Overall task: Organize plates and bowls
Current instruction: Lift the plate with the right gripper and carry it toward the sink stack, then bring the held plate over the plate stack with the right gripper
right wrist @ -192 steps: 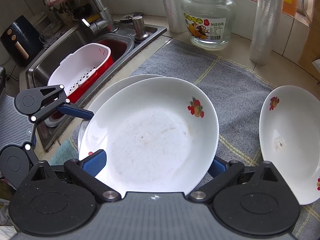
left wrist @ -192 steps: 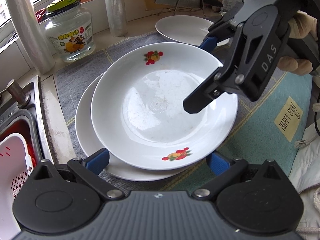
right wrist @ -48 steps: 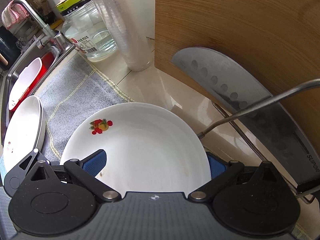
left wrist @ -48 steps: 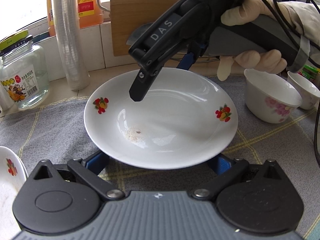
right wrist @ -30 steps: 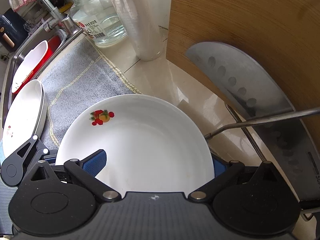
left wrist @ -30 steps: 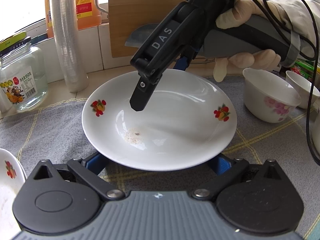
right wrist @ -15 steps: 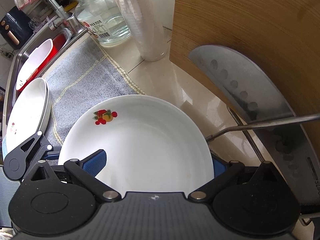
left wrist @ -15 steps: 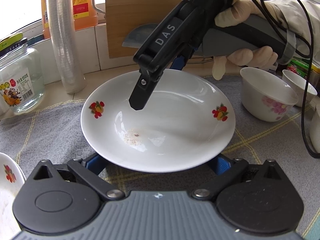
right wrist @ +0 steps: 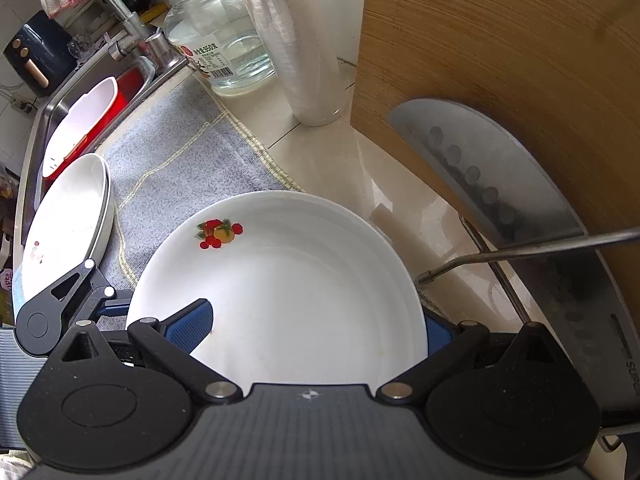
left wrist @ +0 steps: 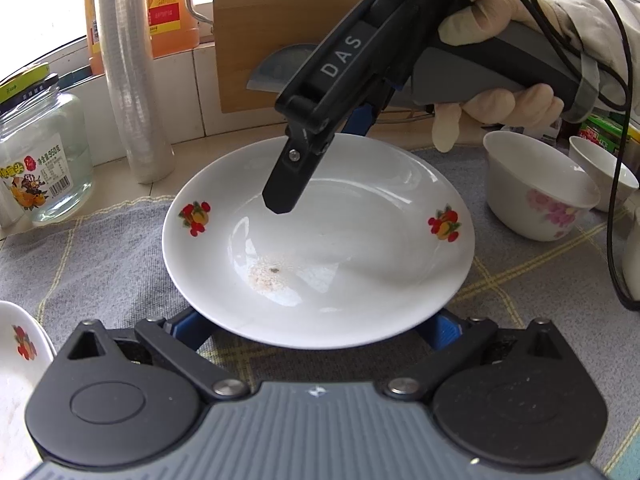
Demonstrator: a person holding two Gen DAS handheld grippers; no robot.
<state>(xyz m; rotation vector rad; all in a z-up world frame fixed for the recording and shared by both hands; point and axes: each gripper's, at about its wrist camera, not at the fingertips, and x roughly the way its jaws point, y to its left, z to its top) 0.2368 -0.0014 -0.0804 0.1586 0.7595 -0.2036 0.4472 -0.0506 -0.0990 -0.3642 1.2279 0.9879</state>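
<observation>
A white plate with fruit decals (left wrist: 340, 264) (right wrist: 288, 280) sits on the grey cloth (left wrist: 100, 264), with a brownish smear in its well. My left gripper (left wrist: 316, 326) is open at the plate's near rim, which hides its blue pads. My right gripper (right wrist: 312, 328) (left wrist: 320, 160) is open at the far rim. One of its fingers (left wrist: 288, 184) reaches over the plate and the other's blue pad lies behind the rim. A gloved hand (left wrist: 500, 100) holds it. Two more plates (right wrist: 68, 220) (left wrist: 16, 360) are stacked by the sink.
Two small bowls (left wrist: 536, 188) (left wrist: 600, 168) stand right of the plate. Behind it are a wooden cutting board (right wrist: 520, 80), a cleaver (right wrist: 500, 184) on a wire rack (right wrist: 520, 248), a plastic roll (left wrist: 128, 80) and a glass jar (left wrist: 40, 160). The sink (right wrist: 40, 120) holds a red-and-white basket (right wrist: 80, 120).
Six seconds ago both grippers were at the plate on the stack by the sink; now they are at the other plate near the board. Over the last second almost nothing shifts.
</observation>
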